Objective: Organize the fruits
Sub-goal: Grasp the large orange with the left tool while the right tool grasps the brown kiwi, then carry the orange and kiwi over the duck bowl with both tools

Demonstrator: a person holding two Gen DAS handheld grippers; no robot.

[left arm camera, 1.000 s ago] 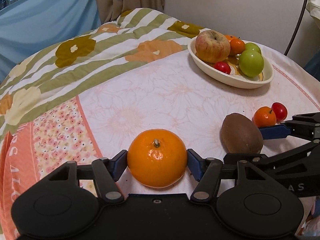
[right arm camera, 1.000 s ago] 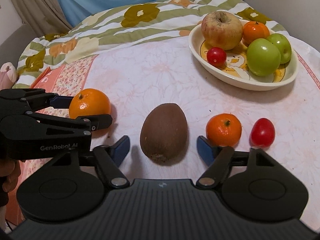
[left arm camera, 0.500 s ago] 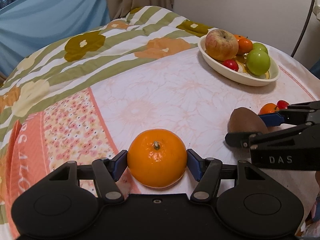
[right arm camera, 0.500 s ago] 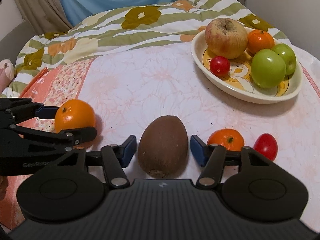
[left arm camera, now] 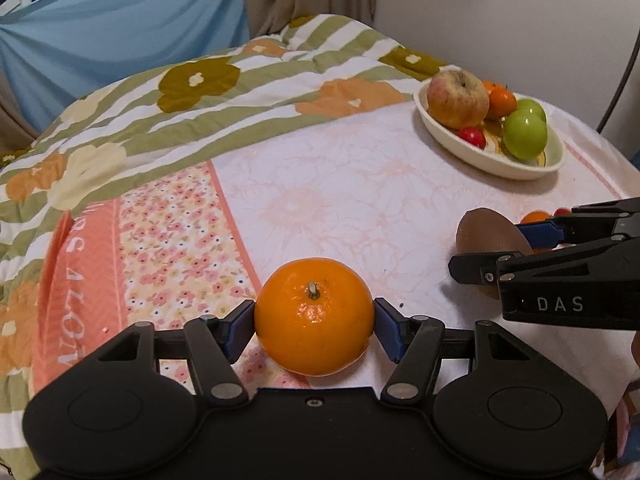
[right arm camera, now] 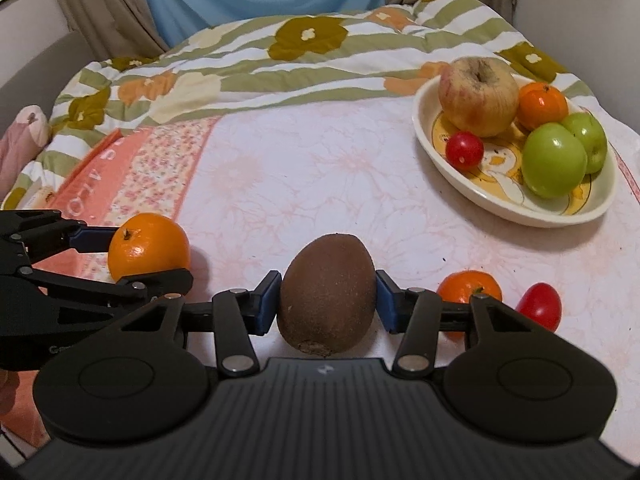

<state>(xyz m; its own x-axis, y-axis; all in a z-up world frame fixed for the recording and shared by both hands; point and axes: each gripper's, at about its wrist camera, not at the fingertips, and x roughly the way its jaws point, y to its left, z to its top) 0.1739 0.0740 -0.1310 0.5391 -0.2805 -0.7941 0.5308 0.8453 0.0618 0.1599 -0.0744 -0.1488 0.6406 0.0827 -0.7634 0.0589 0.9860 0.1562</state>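
Note:
My left gripper (left arm camera: pixel 315 320) is shut on a large orange (left arm camera: pixel 314 316), both blue pads pressing its sides; it also shows in the right wrist view (right arm camera: pixel 149 246). My right gripper (right arm camera: pixel 327 298) is shut on a brown kiwi (right arm camera: pixel 327 300), which also shows in the left wrist view (left arm camera: pixel 490 232). A cream oval bowl (right arm camera: pixel 520 208) at the far right holds a big apple (right arm camera: pixel 478 96), a small orange (right arm camera: pixel 542 104), two green apples (right arm camera: pixel 554 166) and a cherry tomato (right arm camera: pixel 464 150).
A small mandarin (right arm camera: pixel 468 286) and a red tomato (right arm camera: pixel 538 304) lie on the pale floral cloth to the right of the kiwi. A striped flowered quilt (right arm camera: pixel 280 60) covers the back. A wall stands behind the bowl.
My right gripper closed its jaws onto the kiwi. My left gripper, holding the orange, drew back and away from the bowl.

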